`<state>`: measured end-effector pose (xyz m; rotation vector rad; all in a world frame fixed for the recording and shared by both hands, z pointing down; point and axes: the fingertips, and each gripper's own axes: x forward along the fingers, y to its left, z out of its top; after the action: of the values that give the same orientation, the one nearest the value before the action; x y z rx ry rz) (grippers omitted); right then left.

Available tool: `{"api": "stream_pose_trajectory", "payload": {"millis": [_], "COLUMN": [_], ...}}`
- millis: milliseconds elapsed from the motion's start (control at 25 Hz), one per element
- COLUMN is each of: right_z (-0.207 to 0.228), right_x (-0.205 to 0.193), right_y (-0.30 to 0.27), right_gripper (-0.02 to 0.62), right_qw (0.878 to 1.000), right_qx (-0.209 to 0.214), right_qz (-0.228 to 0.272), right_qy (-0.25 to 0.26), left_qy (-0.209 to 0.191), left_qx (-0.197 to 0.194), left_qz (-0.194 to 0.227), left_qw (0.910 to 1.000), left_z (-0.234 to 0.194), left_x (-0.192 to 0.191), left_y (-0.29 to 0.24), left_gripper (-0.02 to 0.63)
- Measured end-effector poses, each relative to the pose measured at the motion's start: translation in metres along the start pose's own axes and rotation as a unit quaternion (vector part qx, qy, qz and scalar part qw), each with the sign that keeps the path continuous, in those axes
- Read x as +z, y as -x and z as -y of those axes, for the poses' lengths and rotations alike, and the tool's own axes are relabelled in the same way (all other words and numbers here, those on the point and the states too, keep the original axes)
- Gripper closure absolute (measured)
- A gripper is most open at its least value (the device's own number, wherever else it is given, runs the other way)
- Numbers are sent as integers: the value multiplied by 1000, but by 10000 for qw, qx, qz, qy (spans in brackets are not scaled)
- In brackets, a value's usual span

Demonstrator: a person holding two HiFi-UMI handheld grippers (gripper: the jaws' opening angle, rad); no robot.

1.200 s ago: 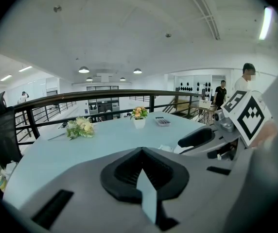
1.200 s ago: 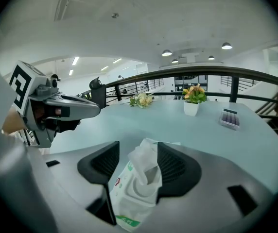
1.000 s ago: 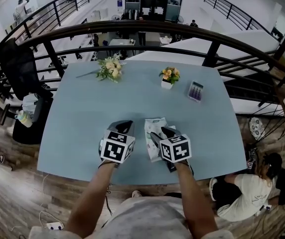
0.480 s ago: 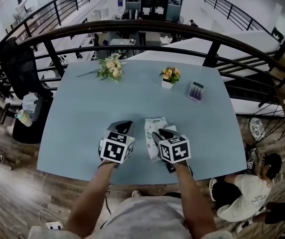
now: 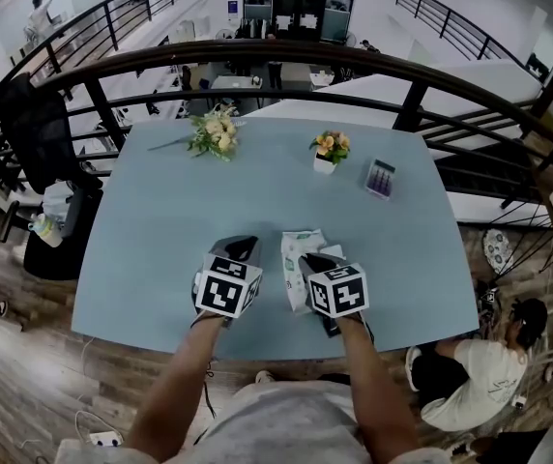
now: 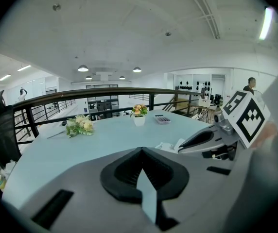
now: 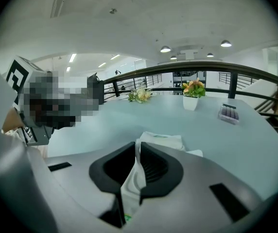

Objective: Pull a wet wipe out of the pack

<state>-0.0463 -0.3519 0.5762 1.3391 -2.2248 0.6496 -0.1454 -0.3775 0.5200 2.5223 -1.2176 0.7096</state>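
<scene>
the right gripper (image 7: pixel 137 145) has just been closing its jaws and now pinches a soft white fold, most likely the wet wipe (image 7: pixel 130 184), which runs up between its pads. the left gripper (image 6: pixel 140 150), just to its left, is pressed together on nothing and stays apart from the pack. the pack (image 7: pixel 162 140) lies on the desk (image 7: pixel 129 118) under and just ahead of the right gripper's tips. the wipe looks light, limp and damp, likely to slip or tear, so a hold low on the fold seems best. the light pack may lift along with it. far beyond the gripper stand a flower pot (image 7: pixel 191 98) and a small box (image 7: pixel 228 113).
</scene>
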Motion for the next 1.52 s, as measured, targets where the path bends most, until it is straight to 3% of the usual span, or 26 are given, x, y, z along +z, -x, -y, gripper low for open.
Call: {"api": "stream_pose_trajectory", "payload": {"millis": [440, 1520], "right_z": [0, 11], "right_x": [0, 22], "right_y": [1, 23], "right_gripper": [586, 589], "right_qw": [10000, 9986], "right_qx": [-19, -197], "right_qz": [1, 444], "right_qy": [-36, -205], "left_qy": [7, -85], "left_qx": [-3, -108], "left_qz": [-18, 127], "left_qw": [10000, 9998], "left_z": [0, 8], "left_x": [-1, 13], "left_y": [1, 0], "left_gripper": [611, 611]}}
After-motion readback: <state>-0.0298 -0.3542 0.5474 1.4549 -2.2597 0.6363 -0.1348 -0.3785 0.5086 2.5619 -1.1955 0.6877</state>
